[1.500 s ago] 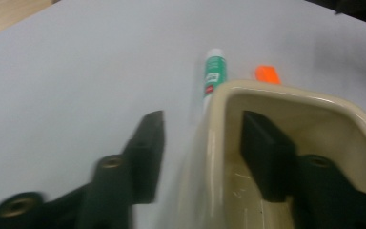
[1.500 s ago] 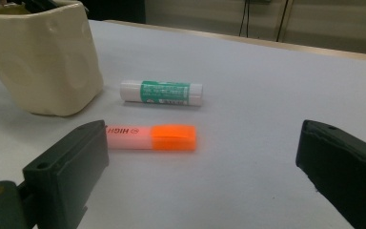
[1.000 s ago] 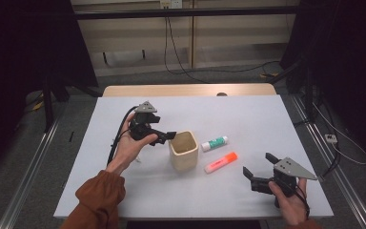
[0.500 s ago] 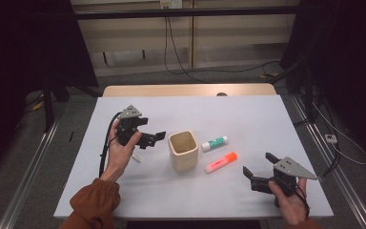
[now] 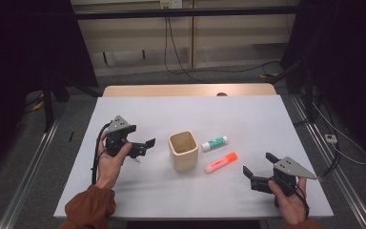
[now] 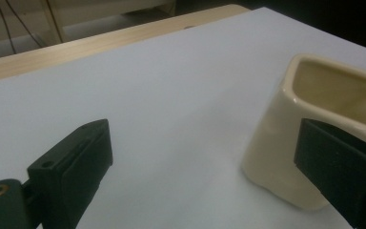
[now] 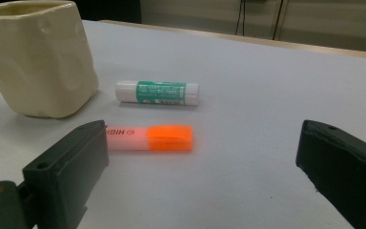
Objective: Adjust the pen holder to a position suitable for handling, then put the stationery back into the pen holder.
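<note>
On the white table [image 5: 138, 200], both grippers gape empty.

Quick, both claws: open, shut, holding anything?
Left claw: open, empty, beside the cup.
Right claw: open, empty, facing the highlighter.

bare table [image 5: 138, 200] before the left claw [image 5: 145, 147], cream cup [image 5: 183, 150] just beside; highlighter [image 5: 220, 162], glue stick [image 5: 214, 143] ahead of right claw [image 5: 257, 168]
</note>
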Action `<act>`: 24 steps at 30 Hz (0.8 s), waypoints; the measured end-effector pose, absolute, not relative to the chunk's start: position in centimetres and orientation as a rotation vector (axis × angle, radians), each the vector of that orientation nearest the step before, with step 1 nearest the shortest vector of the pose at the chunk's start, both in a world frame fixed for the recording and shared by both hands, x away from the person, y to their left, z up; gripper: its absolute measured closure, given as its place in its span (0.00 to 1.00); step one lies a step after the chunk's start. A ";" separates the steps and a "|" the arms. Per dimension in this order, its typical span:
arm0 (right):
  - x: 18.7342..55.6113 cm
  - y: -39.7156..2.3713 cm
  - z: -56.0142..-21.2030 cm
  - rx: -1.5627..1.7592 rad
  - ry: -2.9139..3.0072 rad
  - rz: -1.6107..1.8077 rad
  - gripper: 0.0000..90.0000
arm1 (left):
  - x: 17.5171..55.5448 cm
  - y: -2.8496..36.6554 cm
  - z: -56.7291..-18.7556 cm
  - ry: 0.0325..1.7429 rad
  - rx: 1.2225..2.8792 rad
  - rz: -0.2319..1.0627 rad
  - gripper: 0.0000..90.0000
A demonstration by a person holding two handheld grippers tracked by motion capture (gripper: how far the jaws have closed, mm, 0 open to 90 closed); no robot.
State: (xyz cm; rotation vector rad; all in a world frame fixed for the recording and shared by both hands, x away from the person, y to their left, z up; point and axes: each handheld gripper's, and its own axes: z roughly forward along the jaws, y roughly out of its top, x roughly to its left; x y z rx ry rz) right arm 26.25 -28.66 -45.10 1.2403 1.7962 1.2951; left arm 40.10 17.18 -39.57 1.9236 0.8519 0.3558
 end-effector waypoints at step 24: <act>26.2 -28.8 -45.1 1.244 1.794 1.302 0.04 | 40.1 20.0 -42.6 0.969 1.958 0.284 0.37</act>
